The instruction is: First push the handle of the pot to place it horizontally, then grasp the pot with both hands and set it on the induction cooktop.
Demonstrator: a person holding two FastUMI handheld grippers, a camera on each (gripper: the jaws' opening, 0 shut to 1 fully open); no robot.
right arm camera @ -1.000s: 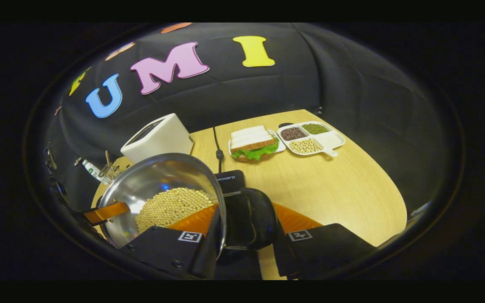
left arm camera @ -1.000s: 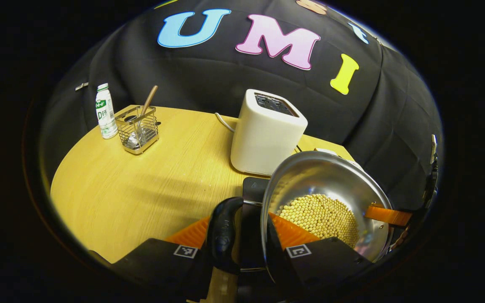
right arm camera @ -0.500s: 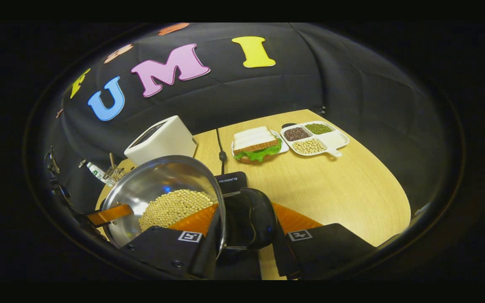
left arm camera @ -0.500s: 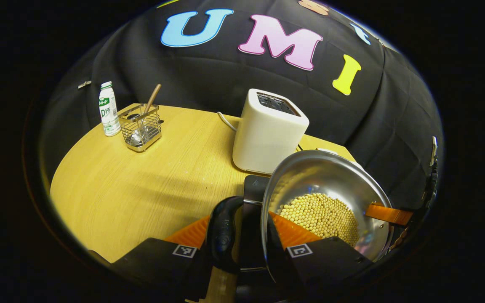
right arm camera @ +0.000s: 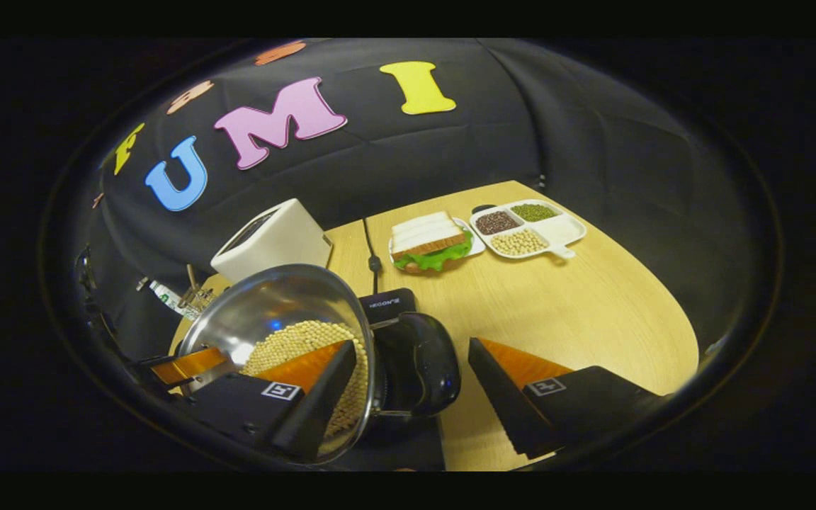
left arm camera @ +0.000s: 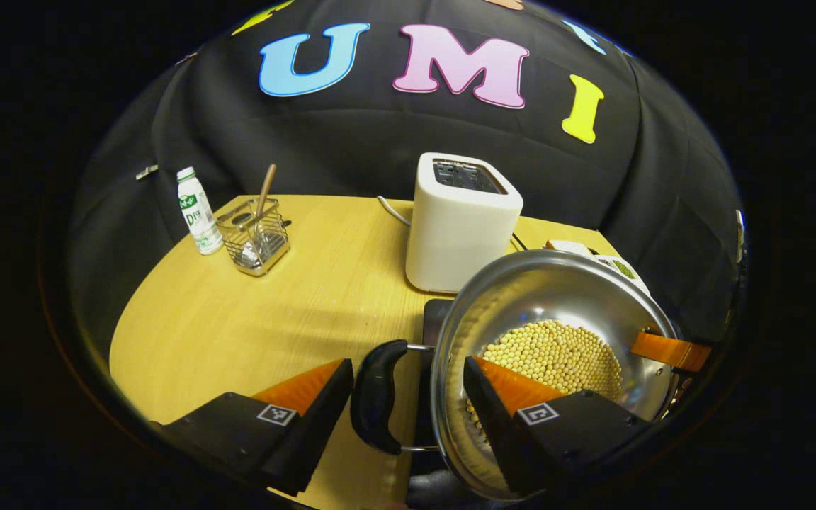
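Round stainless-steel pot point(left arm camera: 557, 297) holding pale yellow beans sits on the black induction cooktop point(left arm camera: 435, 315), near the middle of the wooden worktop point(left arm camera: 238, 319), just in front of the white toaster point(left arm camera: 461, 219). Left gripper point(left arm camera: 408, 382): fingers spread wide, gripping nothing; the pot's black side handle point(left arm camera: 377, 404) lies in the gap, one finger inside the rim. Right gripper point(right arm camera: 411, 368): likewise wide open, straddling the opposite black handle point(right arm camera: 418, 368), untouched.
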